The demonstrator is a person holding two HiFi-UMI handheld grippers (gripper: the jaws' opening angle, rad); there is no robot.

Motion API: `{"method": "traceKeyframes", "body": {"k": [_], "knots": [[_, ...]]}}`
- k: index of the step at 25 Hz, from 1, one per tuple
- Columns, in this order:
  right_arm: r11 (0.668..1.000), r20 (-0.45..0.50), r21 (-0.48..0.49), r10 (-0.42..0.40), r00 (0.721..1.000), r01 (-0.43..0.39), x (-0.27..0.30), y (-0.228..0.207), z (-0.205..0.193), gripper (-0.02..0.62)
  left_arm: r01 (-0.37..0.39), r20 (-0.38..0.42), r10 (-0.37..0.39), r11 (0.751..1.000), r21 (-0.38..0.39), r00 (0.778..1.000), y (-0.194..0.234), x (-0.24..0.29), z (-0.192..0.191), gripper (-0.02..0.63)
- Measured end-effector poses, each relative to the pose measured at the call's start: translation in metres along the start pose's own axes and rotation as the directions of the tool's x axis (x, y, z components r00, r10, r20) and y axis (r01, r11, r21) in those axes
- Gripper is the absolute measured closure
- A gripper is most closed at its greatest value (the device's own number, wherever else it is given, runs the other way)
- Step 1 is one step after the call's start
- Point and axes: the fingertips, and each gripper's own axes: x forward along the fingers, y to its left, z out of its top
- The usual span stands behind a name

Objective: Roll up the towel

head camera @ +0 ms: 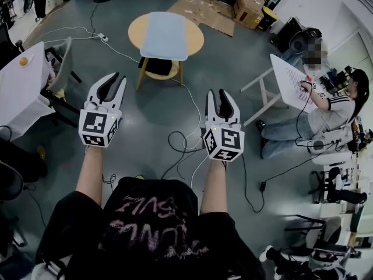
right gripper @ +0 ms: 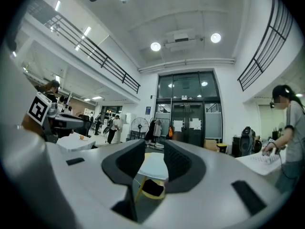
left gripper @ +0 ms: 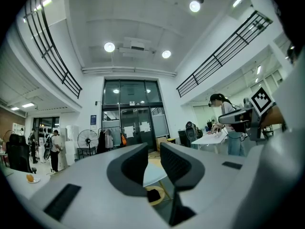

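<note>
The towel (head camera: pixel 165 35) lies flat on the round surface (head camera: pixel 196 38) far ahead, well apart from the left gripper (head camera: pixel 113 80) and right gripper (head camera: pixel 217 95), both empty with jaws partly spread; best walk up and pinch its near edge at both corners.

Pink print on black shirt (head camera: pixel 154 220) illegible, no other readable text

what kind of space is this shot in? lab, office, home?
Most likely an open lab or workshop hall, not a home: loose cables across the grey floor, cardboard boxes by the wall, a railed mezzanine above glass entrance doors, and a person working at a white table.
</note>
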Motion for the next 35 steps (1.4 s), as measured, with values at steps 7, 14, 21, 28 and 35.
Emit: {"method": "traceKeyframes", "body": {"k": [7, 14, 21, 28, 35], "knots": [[0.996, -0.039, -0.091, 0.008, 0.999, -0.011, 0.002, 0.008, 0.006, 0.591, -0.004, 0.007, 0.004, 1.0, -0.014, 1.0, 0.008, -0.007, 0.002, 0.515], [0.999, -0.019, -0.041, 0.025, 1.0, -0.026, 0.006, 0.013, 0.007, 0.591, -0.013, 0.007, 0.013, 0.999, -0.03, 1.0, 0.013, -0.009, -0.004, 0.546], [1.0, -0.012, -0.026, 0.008, 1.0, -0.009, 0.003, 0.016, -0.001, 0.561, -0.002, -0.007, 0.002, 0.999, -0.04, 1.0, 0.009, -0.01, -0.012, 0.554], [0.999, -0.041, -0.042, 0.029, 0.999, -0.03, 0.013, 0.016, -0.012, 0.507, 0.013, -0.02, -0.014, 1.0, -0.027, 1.0, 0.007, 0.003, -0.015, 0.535], [0.999, -0.065, -0.035, 0.038, 0.997, -0.04, 0.039, 0.007, -0.032, 0.473, 0.026, -0.036, -0.026, 1.0, -0.017, 0.999, 0.011, 0.033, -0.026, 0.518]]}}
